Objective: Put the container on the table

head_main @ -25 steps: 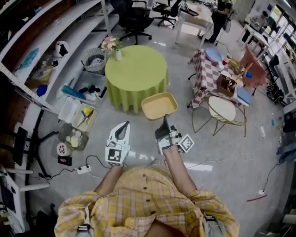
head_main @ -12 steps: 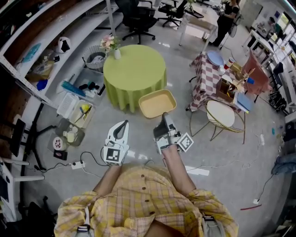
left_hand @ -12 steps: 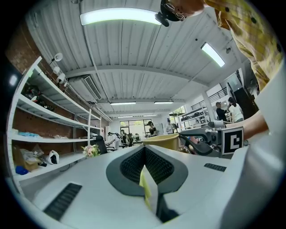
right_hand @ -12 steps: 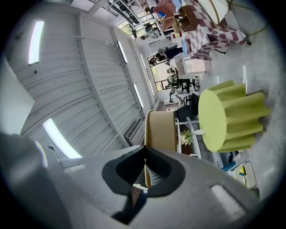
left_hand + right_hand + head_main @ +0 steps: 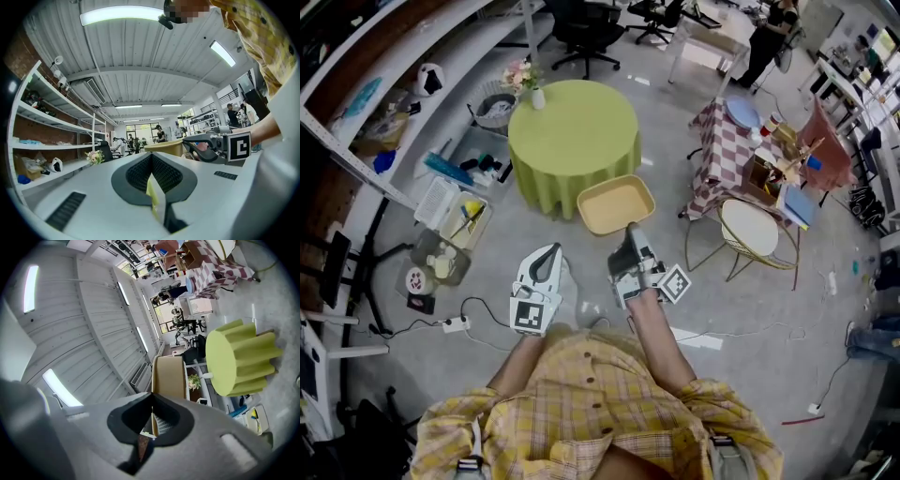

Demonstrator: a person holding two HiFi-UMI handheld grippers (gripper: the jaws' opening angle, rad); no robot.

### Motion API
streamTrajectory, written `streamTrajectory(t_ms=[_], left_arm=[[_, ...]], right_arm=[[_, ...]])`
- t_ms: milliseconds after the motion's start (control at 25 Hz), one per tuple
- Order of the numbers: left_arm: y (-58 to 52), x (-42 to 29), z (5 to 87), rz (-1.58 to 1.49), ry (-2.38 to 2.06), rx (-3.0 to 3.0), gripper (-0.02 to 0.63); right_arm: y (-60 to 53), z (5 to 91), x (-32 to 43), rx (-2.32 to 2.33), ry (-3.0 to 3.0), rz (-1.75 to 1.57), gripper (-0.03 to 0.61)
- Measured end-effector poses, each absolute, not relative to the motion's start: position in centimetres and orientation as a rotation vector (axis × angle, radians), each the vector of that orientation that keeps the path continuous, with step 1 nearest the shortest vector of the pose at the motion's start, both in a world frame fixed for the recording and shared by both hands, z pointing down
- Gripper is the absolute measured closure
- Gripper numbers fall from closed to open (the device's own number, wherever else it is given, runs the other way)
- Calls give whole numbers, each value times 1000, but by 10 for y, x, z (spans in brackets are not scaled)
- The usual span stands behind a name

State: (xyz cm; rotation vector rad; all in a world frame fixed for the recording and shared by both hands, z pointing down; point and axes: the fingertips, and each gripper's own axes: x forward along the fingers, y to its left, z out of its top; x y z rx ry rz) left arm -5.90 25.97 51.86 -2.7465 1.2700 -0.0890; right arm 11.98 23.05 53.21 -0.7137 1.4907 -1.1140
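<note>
**A:** What changed in the last second?

**B:** Both grippers drifted a little toward the table (image 5: pixel 573 134), which now sits slightly larger in the head view. The container (image 5: pixel 616 204) came along but isn't there yet. It hangs over the floor at the table's 5 o'clock, just beside the cloth's hem.

**A:** And the grip?

**B:** The right gripper (image 5: pixel 629 234) has its jaws pinched on the container's near rim, with the tray sticking out toward 12. The left gripper (image 5: pixel 547 258) has its jaws together on nothing and rides at the right one's 9 o'clock.

**A:** What does that mean for the job?

**B:** I'd call it mid-carry, with the set-down all ahead. The tray has to go on toward 11 and, I'd guess, pass above the table's edge before it lowers.

**A:** Is there room on top?

**B:** Plenty. The top is bare except for a vase (image 5: pixel 536 97) at its 10 o'clock rim, well apart from the near side.

**A:** What about the sides?

**B:** A checked table (image 5: pixel 722 150) and a chair (image 5: pixel 750 223) stand at the container's 2 to 3 o'clock, and floor bins (image 5: pixel 450 220) at its 9. The lane between them is open. With only one rim held, the tray could tip if its far edge clips the tabletop.
</note>
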Motion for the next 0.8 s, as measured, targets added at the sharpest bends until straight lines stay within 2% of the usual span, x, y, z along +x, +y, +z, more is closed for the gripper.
streamTrajectory(t_ms=[800], left_arm=[[101, -41, 531, -50, 1257, -2745, 609]], right_arm=[[77, 542, 133, -727, 1510, -1131, 575]])
